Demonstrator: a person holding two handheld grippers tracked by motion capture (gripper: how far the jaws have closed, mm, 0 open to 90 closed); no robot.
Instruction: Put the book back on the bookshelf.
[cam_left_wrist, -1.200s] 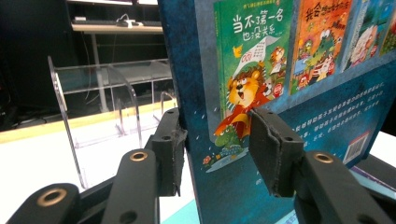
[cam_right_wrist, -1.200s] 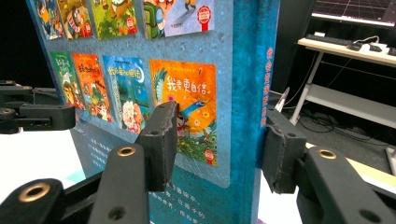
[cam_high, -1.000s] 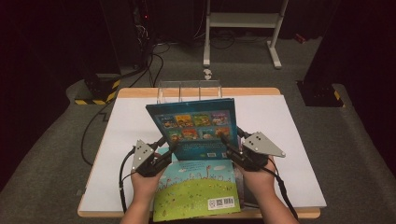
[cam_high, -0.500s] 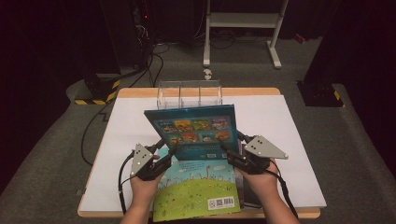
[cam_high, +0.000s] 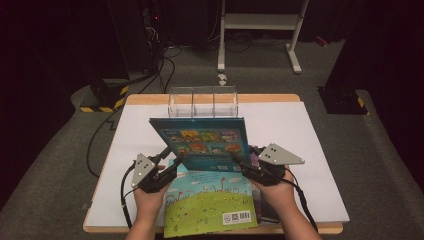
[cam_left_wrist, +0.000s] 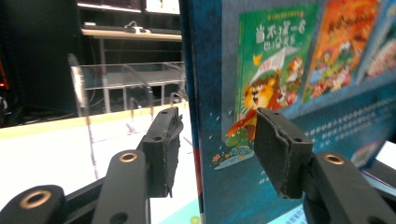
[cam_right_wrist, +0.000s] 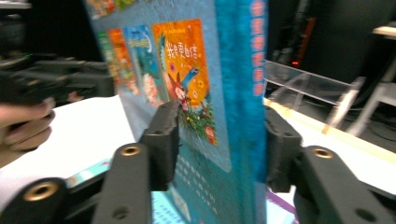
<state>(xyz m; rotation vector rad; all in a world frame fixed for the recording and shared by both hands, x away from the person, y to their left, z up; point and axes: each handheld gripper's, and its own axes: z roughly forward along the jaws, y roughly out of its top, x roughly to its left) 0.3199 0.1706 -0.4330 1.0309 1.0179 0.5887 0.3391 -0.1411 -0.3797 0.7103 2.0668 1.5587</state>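
Tilted flatter than 1 second before, blue book (cam_high: 205, 141) hangs above white table (cam_high: 310, 125), right gripper (cam_high: 246, 169), jaws just closing, clamped on its spine edge, left gripper (cam_high: 167, 167) opening, pads straddling its opposite edge unpressed.

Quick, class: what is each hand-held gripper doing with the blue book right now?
Left hand-held gripper: open, jaws straddling the blue book's edge, one pad clear of it.
Right hand-held gripper: closed on the blue book.
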